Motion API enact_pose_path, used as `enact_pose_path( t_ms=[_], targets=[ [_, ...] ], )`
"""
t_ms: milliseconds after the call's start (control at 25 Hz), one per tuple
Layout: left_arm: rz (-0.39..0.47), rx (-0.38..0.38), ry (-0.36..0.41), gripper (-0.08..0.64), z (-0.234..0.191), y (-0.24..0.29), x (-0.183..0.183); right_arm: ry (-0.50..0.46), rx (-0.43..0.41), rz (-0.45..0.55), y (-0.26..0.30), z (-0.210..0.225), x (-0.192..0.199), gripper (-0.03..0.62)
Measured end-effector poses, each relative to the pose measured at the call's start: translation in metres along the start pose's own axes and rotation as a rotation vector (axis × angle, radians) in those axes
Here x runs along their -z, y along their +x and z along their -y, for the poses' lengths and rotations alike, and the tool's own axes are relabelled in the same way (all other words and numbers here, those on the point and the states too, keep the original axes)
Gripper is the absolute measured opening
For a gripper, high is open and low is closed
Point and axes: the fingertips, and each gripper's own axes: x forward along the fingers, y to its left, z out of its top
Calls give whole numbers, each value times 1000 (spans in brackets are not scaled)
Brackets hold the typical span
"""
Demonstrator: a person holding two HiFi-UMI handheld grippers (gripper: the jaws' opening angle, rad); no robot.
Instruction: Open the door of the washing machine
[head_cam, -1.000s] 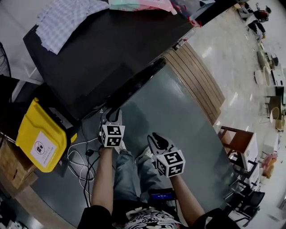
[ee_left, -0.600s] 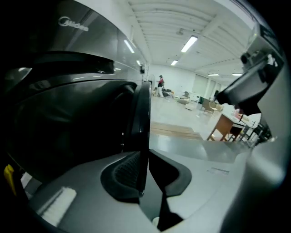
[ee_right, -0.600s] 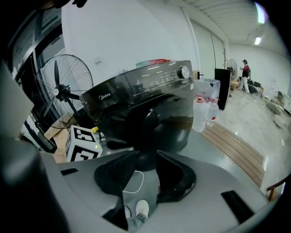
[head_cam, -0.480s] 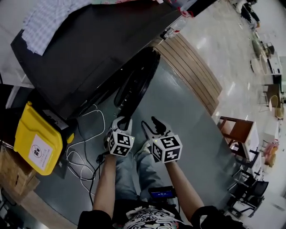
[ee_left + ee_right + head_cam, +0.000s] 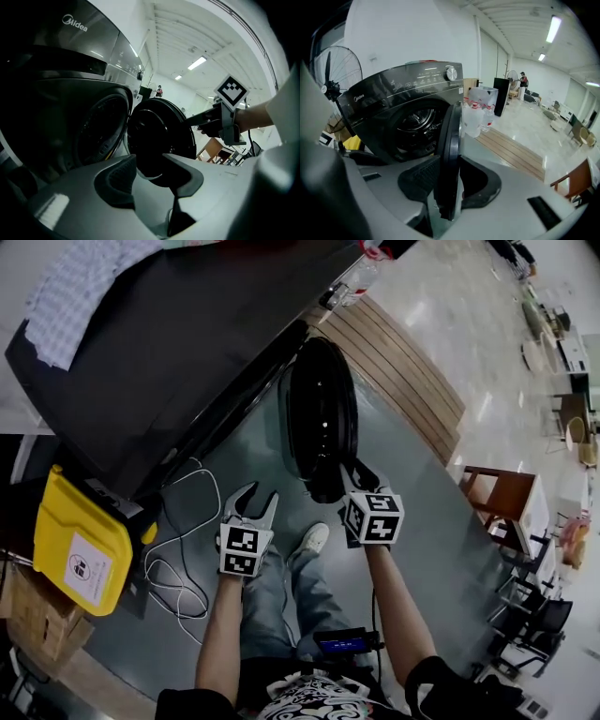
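Note:
The black washing machine (image 5: 178, 362) stands at the upper left, and its round door (image 5: 322, 418) is swung out edge-on towards me. My right gripper (image 5: 349, 474) is at the door's near rim. In the right gripper view the door's edge (image 5: 451, 140) runs between the two pads, the jaws are closing, and both pads touch it. The open drum (image 5: 415, 124) shows behind. My left gripper (image 5: 253, 498) hangs left of the door and apart from it. Its jaws are opening with nothing between them. In the left gripper view the door (image 5: 159, 136) lies ahead.
A yellow container (image 5: 80, 540) and loose cables (image 5: 178, 549) lie on the floor left of me. Checked cloth (image 5: 75, 287) lies on the machine's top. A wooden platform (image 5: 403, 381) with water bottles (image 5: 480, 112) is behind the door; a wooden chair (image 5: 497, 512) stands at the right.
The door has swung from shut to wide open. My left gripper let go of it and drew back to the left. My right gripper moved up onto the door's rim.

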Motion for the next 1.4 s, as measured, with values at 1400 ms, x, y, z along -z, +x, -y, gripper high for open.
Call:
enact_pose_path(
  t_ms=[1400],
  targets=[
    [273, -149, 9, 138, 145, -170, -63, -7, -100, 256, -247, 22, 34, 3]
  ],
)
